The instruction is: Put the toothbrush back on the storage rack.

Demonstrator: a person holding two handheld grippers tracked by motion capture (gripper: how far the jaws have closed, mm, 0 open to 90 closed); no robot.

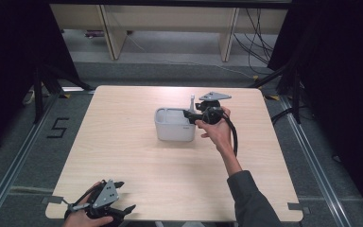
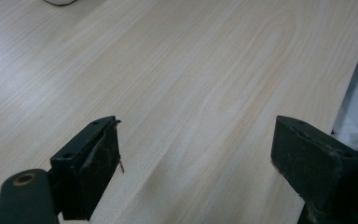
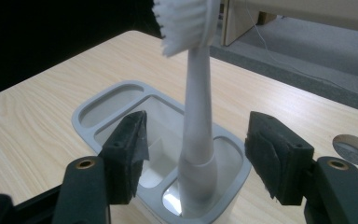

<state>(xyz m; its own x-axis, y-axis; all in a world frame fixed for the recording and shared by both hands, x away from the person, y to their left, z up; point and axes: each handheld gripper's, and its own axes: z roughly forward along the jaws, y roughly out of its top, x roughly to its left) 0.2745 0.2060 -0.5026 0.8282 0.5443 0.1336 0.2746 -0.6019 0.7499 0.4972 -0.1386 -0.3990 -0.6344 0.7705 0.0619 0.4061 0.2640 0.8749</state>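
Observation:
A pale grey holder (image 1: 174,125) with several compartments stands on the wooden table (image 1: 123,142), right of centre. A white toothbrush (image 1: 192,101) stands upright in its right end, bristles up. My right gripper (image 1: 190,117) is at that end, held by a hand. In the right gripper view the toothbrush (image 3: 198,116) rises from the nearest compartment of the holder (image 3: 91,109), between my right gripper's (image 3: 196,144) open jaws, which do not touch it. My left gripper (image 1: 125,195) rests open and holding nothing at the table's front left corner, with bare wood under my left gripper (image 2: 196,154).
A round grey cap (image 3: 353,149) is set into the tabletop beyond the holder. Black curtains flank the table, and wooden furniture legs (image 1: 113,33) and cables (image 1: 257,42) lie on the floor behind. A "5" mark (image 1: 58,127) is on the floor at left.

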